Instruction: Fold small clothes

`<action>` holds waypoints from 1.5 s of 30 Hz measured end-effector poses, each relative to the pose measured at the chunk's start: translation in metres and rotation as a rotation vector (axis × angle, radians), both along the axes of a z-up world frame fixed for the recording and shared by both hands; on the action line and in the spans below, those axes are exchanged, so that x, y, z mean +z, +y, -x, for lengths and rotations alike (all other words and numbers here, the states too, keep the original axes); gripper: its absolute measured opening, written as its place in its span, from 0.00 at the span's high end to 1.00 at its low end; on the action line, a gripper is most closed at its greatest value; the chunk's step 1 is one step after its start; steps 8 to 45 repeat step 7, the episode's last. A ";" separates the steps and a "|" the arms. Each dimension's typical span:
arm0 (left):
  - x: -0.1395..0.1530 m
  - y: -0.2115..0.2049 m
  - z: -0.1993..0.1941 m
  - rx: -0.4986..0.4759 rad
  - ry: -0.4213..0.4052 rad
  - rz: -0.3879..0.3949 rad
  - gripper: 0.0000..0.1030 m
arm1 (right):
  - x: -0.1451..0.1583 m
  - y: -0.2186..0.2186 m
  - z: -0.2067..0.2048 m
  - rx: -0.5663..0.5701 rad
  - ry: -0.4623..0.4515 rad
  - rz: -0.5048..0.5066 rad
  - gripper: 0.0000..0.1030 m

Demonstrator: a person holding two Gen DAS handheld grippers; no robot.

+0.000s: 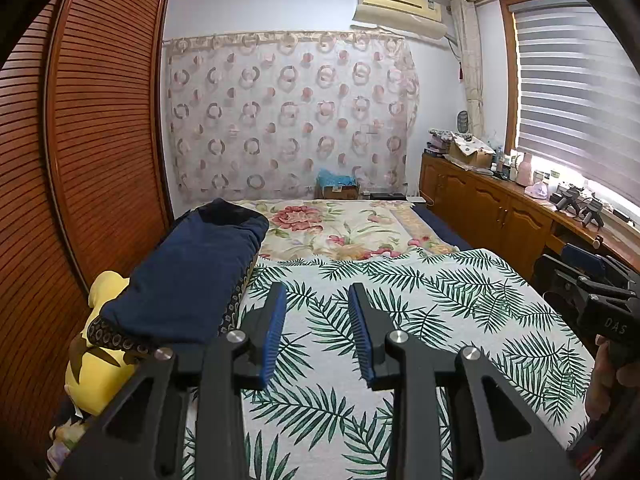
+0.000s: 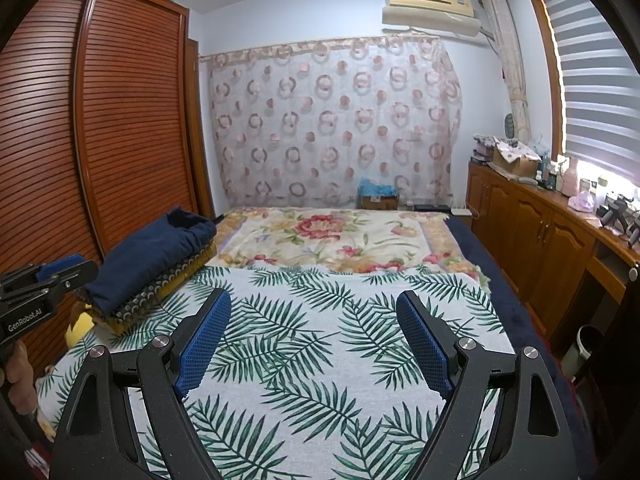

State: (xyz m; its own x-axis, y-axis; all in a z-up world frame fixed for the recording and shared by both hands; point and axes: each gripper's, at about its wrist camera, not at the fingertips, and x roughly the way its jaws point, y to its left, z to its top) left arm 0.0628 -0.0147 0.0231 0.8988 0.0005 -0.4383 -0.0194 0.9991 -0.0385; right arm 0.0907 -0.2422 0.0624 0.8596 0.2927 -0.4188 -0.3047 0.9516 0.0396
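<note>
Both grippers hang over the bed (image 2: pixel 476 240), tilted slightly down toward the palm-leaf sheet (image 2: pixel 304 320). Left gripper (image 1: pixel 318 332): fingers (image 1: pixel 274 332) apart with a narrow gap, nothing between them, only leaf sheet showing in the gap. Right gripper (image 2: pixel 314 340): fingers (image 2: pixel 424 344) spread wide, empty, leaf sheet below. Each gripper shows at the edge of the other's view, held in a hand (image 2: pixel 18 376) low at the frame edge.

Task clothes: a folded stack (image 2: pixel 148 268) sits on the bed's left edge, next to the slatted wardrobe (image 2: pixel 128 120). Navy piece on top, dark patterned piece under it, a mustard layer at the bottom. A yellow item (image 1: pixel 94 356) pokes out under the near end of the stack. The stack is just left of the left fingers, not touching; well left of the right fingers.

Beyond the leaf sheet, a floral blanket (image 2: pixel 320 236) covers the far half of the bed. Cardboard box (image 2: pixel 378 200) past the bed's far end, blue stuff in it, cannot tell what. Open box (image 2: pixel 514 158) on the wooden cabinet (image 2: pixel 532 232) right of the bed; contents unclear. A bin (image 2: pixel 582 346) stands on the floor right of the bed, inside not visible.
</note>
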 end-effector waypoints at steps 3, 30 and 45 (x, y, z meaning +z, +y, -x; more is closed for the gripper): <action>0.000 0.000 0.000 0.000 -0.001 0.001 0.70 | 0.000 0.000 0.000 -0.001 0.000 -0.001 0.16; 0.000 0.001 0.001 -0.001 -0.001 0.001 0.70 | 0.000 0.000 0.000 0.000 0.000 0.000 0.16; 0.000 0.001 0.001 -0.001 -0.001 0.001 0.70 | 0.000 0.000 0.000 0.000 0.000 0.000 0.16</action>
